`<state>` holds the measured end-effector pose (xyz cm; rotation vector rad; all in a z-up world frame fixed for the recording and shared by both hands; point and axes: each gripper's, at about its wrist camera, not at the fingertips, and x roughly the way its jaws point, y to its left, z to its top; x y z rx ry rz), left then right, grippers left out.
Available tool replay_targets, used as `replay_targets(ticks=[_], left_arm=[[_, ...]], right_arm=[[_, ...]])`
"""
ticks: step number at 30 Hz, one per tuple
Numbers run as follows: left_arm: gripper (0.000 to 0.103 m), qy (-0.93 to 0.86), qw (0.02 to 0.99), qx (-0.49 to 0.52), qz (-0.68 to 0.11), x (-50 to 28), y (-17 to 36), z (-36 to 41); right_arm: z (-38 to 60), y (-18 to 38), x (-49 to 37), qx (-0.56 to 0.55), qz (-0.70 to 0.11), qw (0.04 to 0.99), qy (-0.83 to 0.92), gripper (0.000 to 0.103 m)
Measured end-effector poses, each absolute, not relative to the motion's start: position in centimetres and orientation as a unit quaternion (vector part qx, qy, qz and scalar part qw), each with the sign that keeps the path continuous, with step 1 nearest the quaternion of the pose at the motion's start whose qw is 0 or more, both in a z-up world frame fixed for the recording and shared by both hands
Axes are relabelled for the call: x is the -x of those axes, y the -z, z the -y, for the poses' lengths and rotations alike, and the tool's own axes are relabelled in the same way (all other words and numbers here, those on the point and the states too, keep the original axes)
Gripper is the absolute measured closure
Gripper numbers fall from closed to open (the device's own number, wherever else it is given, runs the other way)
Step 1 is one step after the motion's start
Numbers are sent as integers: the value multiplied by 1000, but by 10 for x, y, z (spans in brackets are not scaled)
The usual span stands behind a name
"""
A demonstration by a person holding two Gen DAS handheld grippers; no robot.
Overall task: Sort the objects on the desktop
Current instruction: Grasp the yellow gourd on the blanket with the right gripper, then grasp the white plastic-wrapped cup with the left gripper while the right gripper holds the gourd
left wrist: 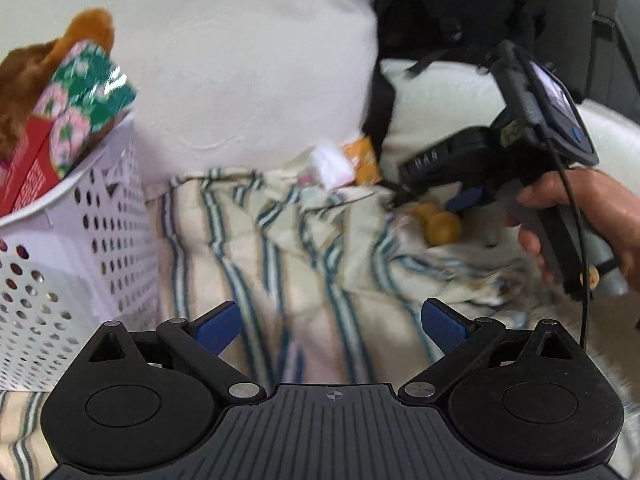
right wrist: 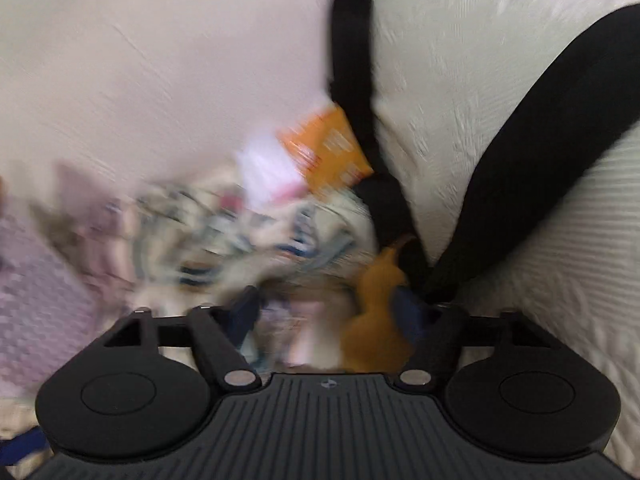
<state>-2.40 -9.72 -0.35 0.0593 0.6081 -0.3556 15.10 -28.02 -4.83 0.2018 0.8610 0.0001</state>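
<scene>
A small tan wooden gourd (left wrist: 438, 222) lies on the striped cloth (left wrist: 312, 264) at the right. In the right wrist view, which is blurred, the gourd (right wrist: 376, 312) sits between the jaws, close to the right finger (right wrist: 408, 312). My right gripper (right wrist: 326, 312) is open around it; it also shows in the left wrist view (left wrist: 440, 204), held by a hand. My left gripper (left wrist: 330, 326) is open and empty above the cloth. An orange packet (left wrist: 364, 158) and a white packet (left wrist: 330, 166) lie at the back of the cloth.
A white perforated basket (left wrist: 72, 264) at the left holds a floral box (left wrist: 86, 100), a red box (left wrist: 24, 172) and a brown plush toy (left wrist: 24, 80). White pillows (left wrist: 248, 60) and a black backpack with straps (left wrist: 460, 4) stand behind.
</scene>
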Motion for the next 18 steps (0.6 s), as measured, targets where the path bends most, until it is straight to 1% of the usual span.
replay_targets(ticks=[1,3,4,5,8,9,10,11,13,14,15,16,18], left_arm=[[1,173,938,-30,-300,21,5,95],[1,180,934,-19,-307,15,6,87],[1,182,933,-13,-309,13,6,83],[1,179,933,-11,-312,12,8,81],[1,169,931,-3,-325,9,11,76],[1,167,930,3,-326,10,10,73],[1,166,931,9,-326,9,10,71],[1,164,931,16,-326,9,10,69],[1,160,932,26,-325,8,9,68],[1,160,932,26,-324,9,9,68],[1,159,933,23,-322,10,8,69],[1,156,935,17,-318,12,7,69],[1,144,941,-1,-306,15,3,72]], right_arm=[[280,57,-157,-93,-427,900,13,47],[282,64,-157,-100,-418,903,20,51],[283,65,-156,-106,-414,904,29,62],[284,66,-154,-107,-413,903,43,70],[300,68,-136,-152,-405,901,41,71],[303,69,-130,-161,-400,901,37,72],[304,70,-127,-157,-396,904,30,71],[303,72,-129,-154,-396,905,26,69],[297,81,-146,-155,-429,889,25,55],[291,85,-153,-141,-443,885,30,53],[284,85,-155,-123,-436,891,42,54],[283,82,-151,-134,-420,896,56,55],[288,73,-129,-190,-376,905,61,56]])
